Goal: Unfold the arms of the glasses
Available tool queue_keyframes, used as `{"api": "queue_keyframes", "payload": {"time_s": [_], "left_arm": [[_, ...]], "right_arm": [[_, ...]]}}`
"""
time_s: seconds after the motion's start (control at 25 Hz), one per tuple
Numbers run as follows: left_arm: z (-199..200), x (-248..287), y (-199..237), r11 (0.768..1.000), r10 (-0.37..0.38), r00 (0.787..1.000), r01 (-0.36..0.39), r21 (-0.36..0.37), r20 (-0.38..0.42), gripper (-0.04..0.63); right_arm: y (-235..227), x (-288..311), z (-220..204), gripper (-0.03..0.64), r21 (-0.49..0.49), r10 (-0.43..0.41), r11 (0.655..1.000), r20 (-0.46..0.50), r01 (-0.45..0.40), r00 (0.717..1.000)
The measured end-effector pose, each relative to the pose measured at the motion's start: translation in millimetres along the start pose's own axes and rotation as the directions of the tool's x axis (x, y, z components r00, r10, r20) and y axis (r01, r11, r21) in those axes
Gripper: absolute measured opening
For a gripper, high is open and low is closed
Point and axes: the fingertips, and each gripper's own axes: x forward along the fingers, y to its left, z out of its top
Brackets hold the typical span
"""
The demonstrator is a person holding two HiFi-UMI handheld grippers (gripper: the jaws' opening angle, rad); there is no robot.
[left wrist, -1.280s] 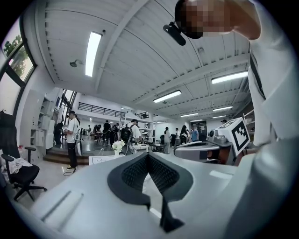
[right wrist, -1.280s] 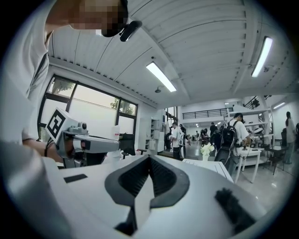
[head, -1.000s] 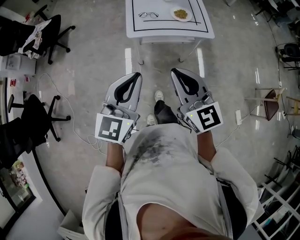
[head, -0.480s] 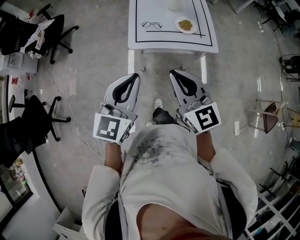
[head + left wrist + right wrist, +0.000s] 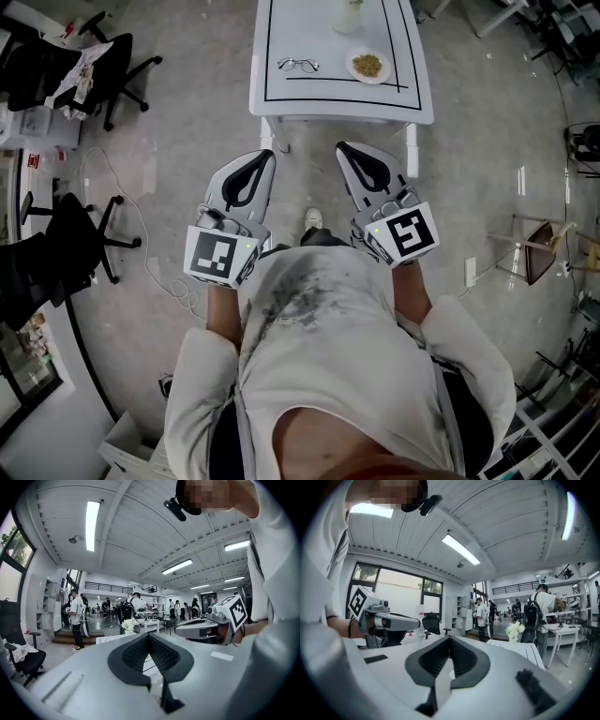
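The glasses (image 5: 298,65), thin and dark-rimmed, lie on the left part of a white table (image 5: 412,105) with a black line border, far ahead of me in the head view. They are too small to tell how their arms stand. My left gripper (image 5: 266,155) and right gripper (image 5: 342,148) hang side by side over the floor, short of the table's near edge. Both are shut with nothing between their fingers. In the left gripper view the left gripper (image 5: 148,637) has its jaws closed together. The right gripper (image 5: 449,640) looks the same in the right gripper view.
A plate of food (image 5: 367,65) and a vase of white flowers (image 5: 349,13) share the table. Office chairs (image 5: 98,58) and a floor cable (image 5: 131,216) lie to the left, a stool (image 5: 536,251) to the right. People (image 5: 75,613) stand far off.
The table and glasses have slid lower in the head view, nearer to me, as I walk toward them. Both grippers stay shut and keep their pose.
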Motion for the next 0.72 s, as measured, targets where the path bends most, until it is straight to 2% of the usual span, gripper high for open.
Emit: {"api": "queue_keyframes", "payload": {"time_s": [0.32, 0.72], "left_arm": [[-1.2, 19.9, 0.3, 1.0, 0.024, 0.999, -0.024, -0.01, -0.022, 0.009], [-8.3, 45.5, 17.6, 1.0, 0.008, 1.0, -0.009, -0.025, -0.03, 0.009]], "right_arm": [[-21.0, 4.4, -7.1, 0.015, 0.022, 0.028, 0.999, 0.0, -0.028, 1.0], [-42.1, 29.6, -10.8, 0.015, 0.017, 0.028, 0.999, -0.025, -0.027, 0.999]]}}
